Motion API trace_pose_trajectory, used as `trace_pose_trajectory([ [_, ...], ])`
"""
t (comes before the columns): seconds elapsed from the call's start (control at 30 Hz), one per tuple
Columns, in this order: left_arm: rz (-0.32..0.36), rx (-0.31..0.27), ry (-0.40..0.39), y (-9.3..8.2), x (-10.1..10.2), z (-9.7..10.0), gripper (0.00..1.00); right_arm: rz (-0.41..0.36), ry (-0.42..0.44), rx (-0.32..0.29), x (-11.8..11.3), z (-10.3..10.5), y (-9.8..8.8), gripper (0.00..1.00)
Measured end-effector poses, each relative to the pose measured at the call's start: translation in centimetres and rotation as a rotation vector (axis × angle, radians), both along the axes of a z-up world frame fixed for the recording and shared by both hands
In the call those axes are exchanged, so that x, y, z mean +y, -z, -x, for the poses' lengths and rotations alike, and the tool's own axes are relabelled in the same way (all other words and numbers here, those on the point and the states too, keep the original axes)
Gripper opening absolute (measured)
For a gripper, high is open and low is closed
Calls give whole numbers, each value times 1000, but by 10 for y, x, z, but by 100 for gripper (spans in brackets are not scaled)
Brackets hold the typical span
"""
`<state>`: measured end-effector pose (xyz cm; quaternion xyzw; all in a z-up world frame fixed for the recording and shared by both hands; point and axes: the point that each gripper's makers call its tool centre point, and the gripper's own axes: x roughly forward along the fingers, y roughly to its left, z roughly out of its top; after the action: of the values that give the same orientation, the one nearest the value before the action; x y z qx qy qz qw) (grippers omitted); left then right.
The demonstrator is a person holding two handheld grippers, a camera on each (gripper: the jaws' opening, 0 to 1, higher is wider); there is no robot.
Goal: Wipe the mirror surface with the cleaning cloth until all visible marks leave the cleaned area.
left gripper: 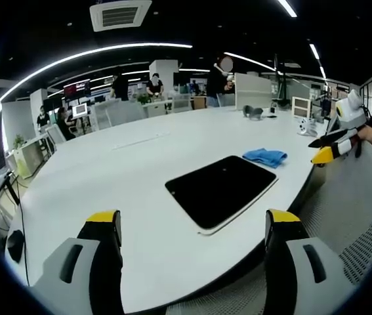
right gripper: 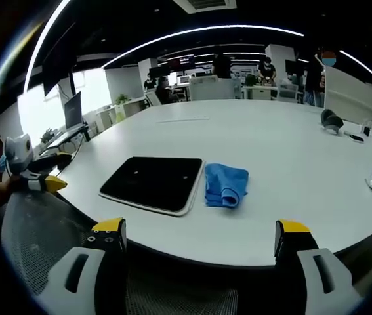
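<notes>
Glossy dark mirror (right gripper: 154,183), soft blue cloth (right gripper: 226,186), smooth matt white table (right gripper: 284,164)

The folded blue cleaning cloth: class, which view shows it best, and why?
The right gripper view. There the folded blue cleaning cloth lies near and unobstructed on the white table, beside the dark flat mirror, folds plain. In the left gripper view the cloth is small and far, behind the mirror.
</notes>
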<state>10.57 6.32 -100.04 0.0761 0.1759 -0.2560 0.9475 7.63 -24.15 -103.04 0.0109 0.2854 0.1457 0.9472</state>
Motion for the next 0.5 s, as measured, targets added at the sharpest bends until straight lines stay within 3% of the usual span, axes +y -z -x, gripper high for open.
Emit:
trace_pose_trajectory([
  [0.5,0,-8,-3,-1,1,-1,88,7,1,8,1,1,1,92],
])
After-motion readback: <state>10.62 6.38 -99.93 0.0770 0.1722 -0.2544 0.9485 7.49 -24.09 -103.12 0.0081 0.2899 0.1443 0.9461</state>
